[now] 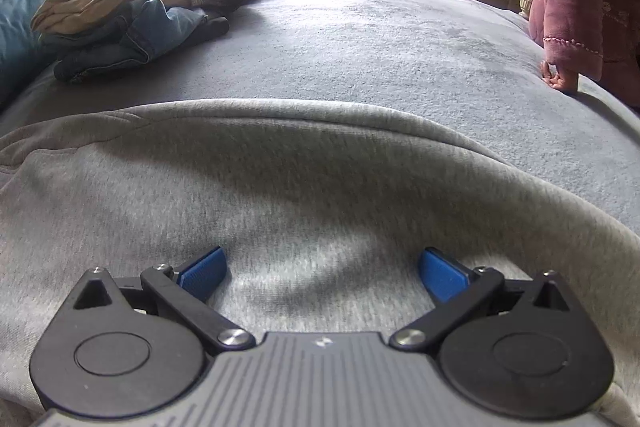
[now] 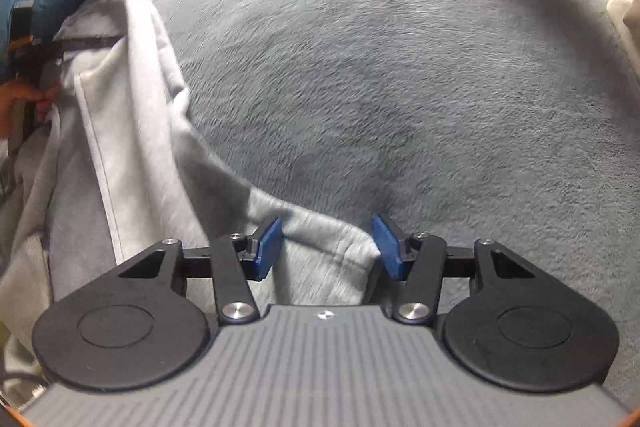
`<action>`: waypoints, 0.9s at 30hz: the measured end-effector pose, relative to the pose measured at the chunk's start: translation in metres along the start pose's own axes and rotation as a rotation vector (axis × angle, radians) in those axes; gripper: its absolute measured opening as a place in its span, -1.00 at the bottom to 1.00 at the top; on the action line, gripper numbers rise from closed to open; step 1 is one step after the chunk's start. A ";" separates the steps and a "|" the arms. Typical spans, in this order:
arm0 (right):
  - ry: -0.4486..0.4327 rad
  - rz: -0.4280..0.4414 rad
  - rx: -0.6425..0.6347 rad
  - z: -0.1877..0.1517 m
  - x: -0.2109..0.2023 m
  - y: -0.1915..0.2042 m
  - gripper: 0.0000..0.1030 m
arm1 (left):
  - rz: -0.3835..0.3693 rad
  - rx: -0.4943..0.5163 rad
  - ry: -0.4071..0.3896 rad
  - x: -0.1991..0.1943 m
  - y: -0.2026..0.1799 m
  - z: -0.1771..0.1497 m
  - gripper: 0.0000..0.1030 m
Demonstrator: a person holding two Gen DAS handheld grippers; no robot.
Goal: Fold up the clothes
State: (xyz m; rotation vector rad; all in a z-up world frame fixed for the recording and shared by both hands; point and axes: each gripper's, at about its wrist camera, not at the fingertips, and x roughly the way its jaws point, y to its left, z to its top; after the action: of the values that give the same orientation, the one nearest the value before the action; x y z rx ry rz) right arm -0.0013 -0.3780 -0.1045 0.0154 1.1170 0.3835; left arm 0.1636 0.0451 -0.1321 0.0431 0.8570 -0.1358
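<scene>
The grey garment [image 1: 280,195] lay on the bed cover [image 1: 380,39], spread wide on the near side of it, and every other thing is placed here from this garment. The left gripper [image 1: 322,273] hovered low over the middle of the garment with its blue pads [image 1: 202,273] wide apart; it was released and held nothing, though the cloth was just below it. The right gripper [image 2: 327,247] stood at the garment's right edge. A ribbed corner of the cloth [image 2: 328,247], probably a cuff or hem, lay between its pads [image 2: 269,247], but a gap showed on each side, so this claw was released too and not yet grasping.

To do this step well, the right claw probably needed to go a little deeper over the corner, so that both layers came between the pads before it clenched. A shallow bite could slip when the cloth was lifted. The left claw would do better at an edge than in the flat middle.

A pile of other clothes [image 1: 132,7] lay far beyond the garment, to its left. A person's hand [image 1: 560,77] rested on the cover beyond the garment, to its right.
</scene>
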 end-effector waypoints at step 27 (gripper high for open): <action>-0.046 -0.723 -0.028 0.118 0.020 -0.094 -0.78 | 0.070 -0.062 -0.051 0.033 0.015 0.039 1.00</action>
State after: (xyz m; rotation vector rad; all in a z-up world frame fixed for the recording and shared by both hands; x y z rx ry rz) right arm 0.1369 -0.4389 -0.0884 -0.3925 0.9975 -0.2475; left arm 0.2161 0.0529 -0.1314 0.0109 0.8074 -0.0445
